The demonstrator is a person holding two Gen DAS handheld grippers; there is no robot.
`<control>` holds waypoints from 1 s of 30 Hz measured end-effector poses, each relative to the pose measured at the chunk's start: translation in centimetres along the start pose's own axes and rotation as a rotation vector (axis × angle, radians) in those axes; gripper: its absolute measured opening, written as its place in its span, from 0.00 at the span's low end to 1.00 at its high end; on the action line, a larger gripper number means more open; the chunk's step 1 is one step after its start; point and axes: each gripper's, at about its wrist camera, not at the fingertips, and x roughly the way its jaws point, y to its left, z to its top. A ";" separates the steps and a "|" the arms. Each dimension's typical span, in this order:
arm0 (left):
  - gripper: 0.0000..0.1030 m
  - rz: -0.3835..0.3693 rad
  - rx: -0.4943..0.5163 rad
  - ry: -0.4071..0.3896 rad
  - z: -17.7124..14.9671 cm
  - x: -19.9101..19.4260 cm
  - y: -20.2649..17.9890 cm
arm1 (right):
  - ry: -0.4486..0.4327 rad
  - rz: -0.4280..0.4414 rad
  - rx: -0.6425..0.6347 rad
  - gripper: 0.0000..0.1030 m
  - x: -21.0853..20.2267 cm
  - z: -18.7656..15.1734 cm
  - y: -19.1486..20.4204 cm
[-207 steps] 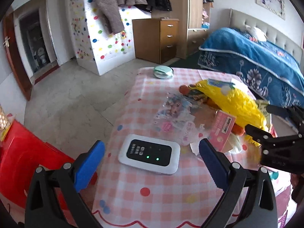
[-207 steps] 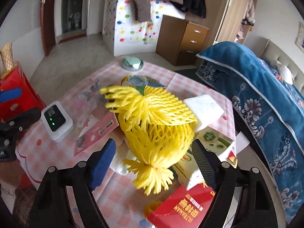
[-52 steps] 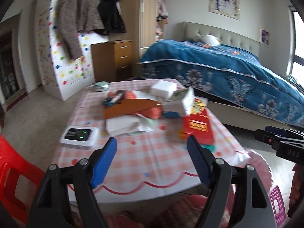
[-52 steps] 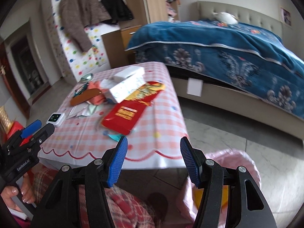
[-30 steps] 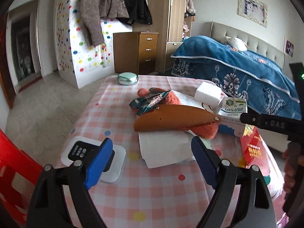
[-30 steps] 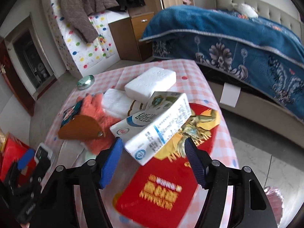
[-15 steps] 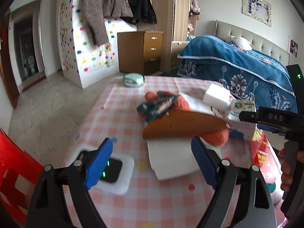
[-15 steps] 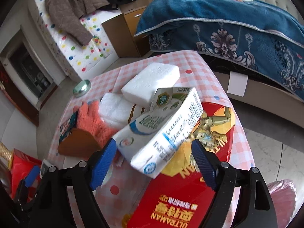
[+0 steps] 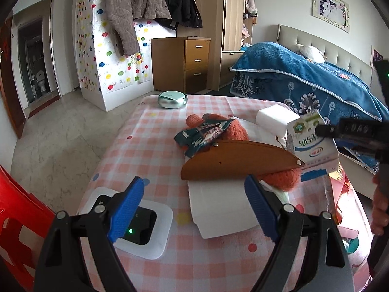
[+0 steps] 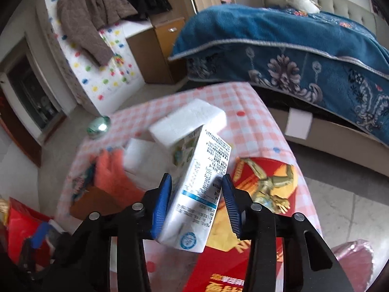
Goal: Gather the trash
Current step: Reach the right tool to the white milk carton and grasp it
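My right gripper (image 10: 197,204) is shut on a white milk carton (image 10: 197,194) and holds it tilted above the table; the carton also shows in the left wrist view (image 9: 308,141), lifted at the table's right side. My left gripper (image 9: 194,206) is open and empty over the near part of the pink checked table (image 9: 150,141). Beyond it lie a white paper sheet (image 9: 218,204), a brown leather pouch (image 9: 238,163), an orange glove (image 9: 233,131) and a dark snack wrapper (image 9: 204,133). A white foam block (image 9: 277,119) lies further back.
A white device with a green light (image 9: 141,221) lies under my left finger. A red Ultraman packet (image 10: 243,243) lies by the table's right edge. A round silver tin (image 9: 172,99) stands at the far end. A red chair (image 9: 17,209), a blue bed (image 9: 311,82) and a pink bag (image 10: 352,262) surround the table.
My right gripper has closed on the milk carton and raised it off the pile. My left gripper has stayed open and drifted slightly closer to the table.
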 end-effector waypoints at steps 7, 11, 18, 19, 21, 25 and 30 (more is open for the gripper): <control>0.80 0.002 -0.005 -0.005 -0.4 0.0 0.1 | -0.017 0.043 -0.127 0.42 -0.9 0.6 3.5; 0.80 0.002 -0.001 -0.004 -0.6 0.0 0.2 | -0.010 0.020 -0.186 0.43 -0.7 0.2 5.3; 0.80 0.000 -0.006 -0.012 -0.7 -0.3 0.8 | 0.015 -0.087 -0.175 0.81 -1.1 -0.5 3.1; 0.80 -0.001 -0.010 -0.011 -0.7 -0.3 0.8 | 0.038 -0.096 -0.191 0.83 -0.7 -0.9 3.0; 0.80 -0.004 -0.014 -0.007 -0.6 -0.2 0.6 | 0.060 -0.103 -0.218 0.84 -0.1 -1.5 3.1; 0.81 -0.005 -0.002 0.000 -0.7 -0.1 0.1 | 0.067 -0.173 -0.279 0.84 1.3 -2.5 3.9; 0.81 0.002 -0.002 0.006 -0.7 0.1 0.2 | 0.072 -0.208 -0.322 0.81 2.6 -3.0 4.3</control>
